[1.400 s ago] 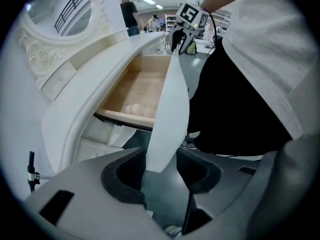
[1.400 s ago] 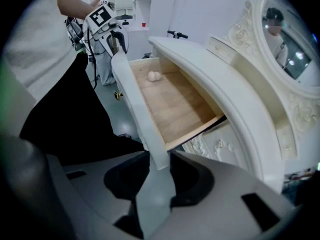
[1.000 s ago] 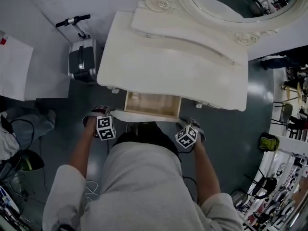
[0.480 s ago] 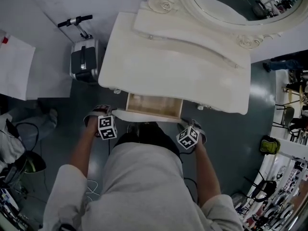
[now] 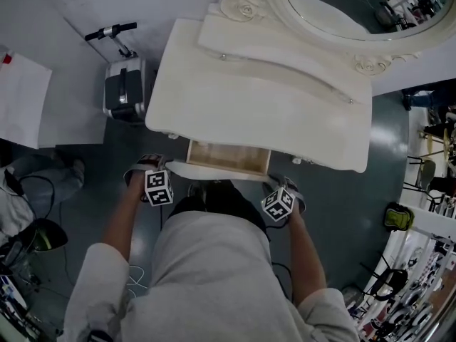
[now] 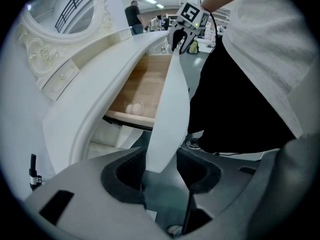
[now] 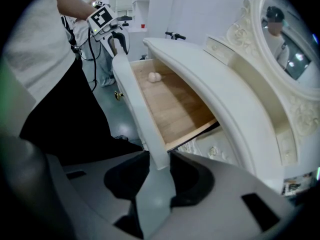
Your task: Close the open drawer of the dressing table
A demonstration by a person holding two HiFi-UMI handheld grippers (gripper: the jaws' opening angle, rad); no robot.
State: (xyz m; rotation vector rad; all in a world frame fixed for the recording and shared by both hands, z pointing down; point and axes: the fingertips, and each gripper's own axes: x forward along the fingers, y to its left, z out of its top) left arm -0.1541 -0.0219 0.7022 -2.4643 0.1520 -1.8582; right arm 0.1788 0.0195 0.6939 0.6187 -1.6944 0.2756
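The person stands right at the front of the dressing table (image 5: 256, 98), torso close against its open drawer (image 5: 228, 157). Both forearms reach forward past the waist, one on each side of the body, elbows bent and tucked in. Both grippers point steeply down towards the floor in front of the dressing table.

The drawer is pulled out from under the tabletop's front edge, at the middle of the dressing table, with its wooden bottom showing. Its white curved front panel (image 5: 214, 171) lies across the side farthest from the dressing table.

The left gripper (image 5: 162, 173) is at the panel's left end, with the left hand (image 5: 140, 182) wrapped round its body. In the left gripper view the panel's end stands between the two dark pads and fills the gap, so the jaws are clamped on it.

The right gripper (image 5: 276, 186) is at the panel's right end, held by the right hand (image 5: 295, 202). Its jaws pinch that end in the same way, a pad against each face.

Two small pale round things (image 7: 154, 77) lie inside the drawer towards its left end. The oval mirror (image 5: 342, 6) rises at the back of the dressing table.
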